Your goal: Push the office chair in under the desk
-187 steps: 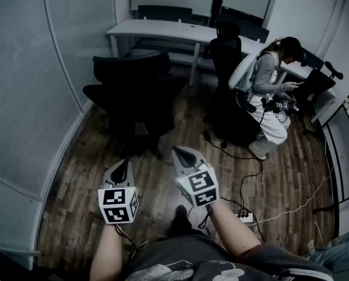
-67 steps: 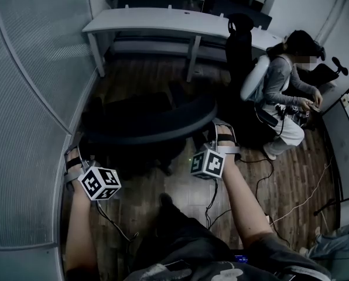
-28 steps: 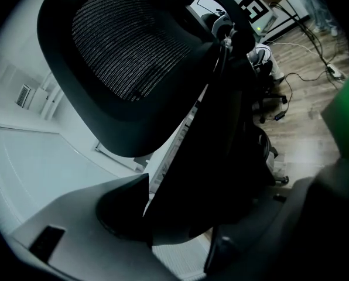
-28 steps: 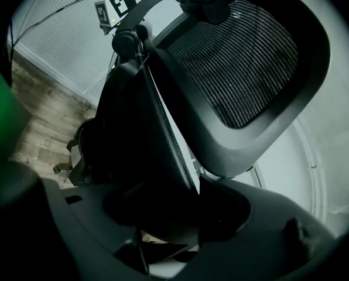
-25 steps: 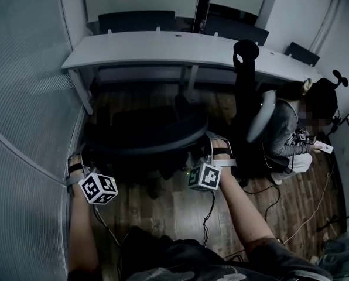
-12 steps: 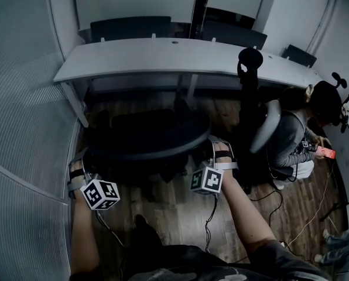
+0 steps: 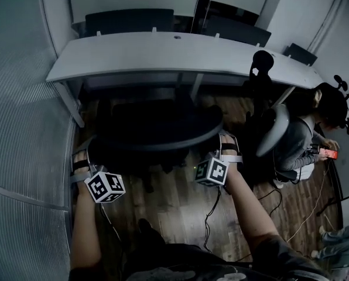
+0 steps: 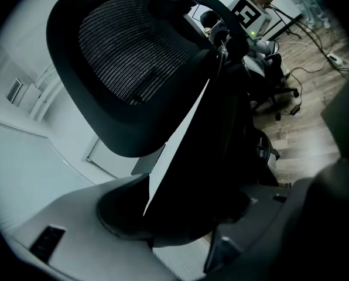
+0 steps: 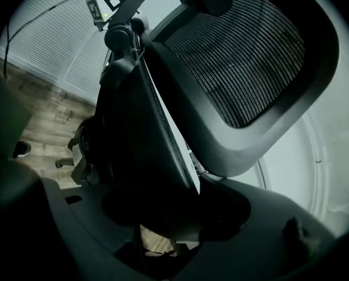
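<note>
The black office chair (image 7: 154, 127) stands in front of the long white desk (image 7: 163, 51), its front under the desk's edge. My left gripper (image 7: 85, 152) is shut on the left edge of its curved backrest, my right gripper (image 7: 222, 144) on the right edge. In the left gripper view the dark backrest edge (image 8: 221, 157) fills the gap of the left gripper (image 8: 186, 215), with the mesh headrest (image 8: 127, 57) above. The right gripper view shows the same: backrest edge (image 9: 133, 157) in the right gripper (image 9: 180, 209), mesh headrest (image 9: 250, 57) above.
A person (image 7: 306, 136) sits to the right in another black chair (image 7: 262, 69). Cables (image 7: 306, 212) run over the wooden floor at the right. A ribbed grey wall (image 7: 22, 110) closes the left side, close to the desk leg (image 7: 69, 105).
Both grippers and the chair have moved forward toward the desk; the chair's front now lies farther under the desk's edge. Both grips are unchanged.
</note>
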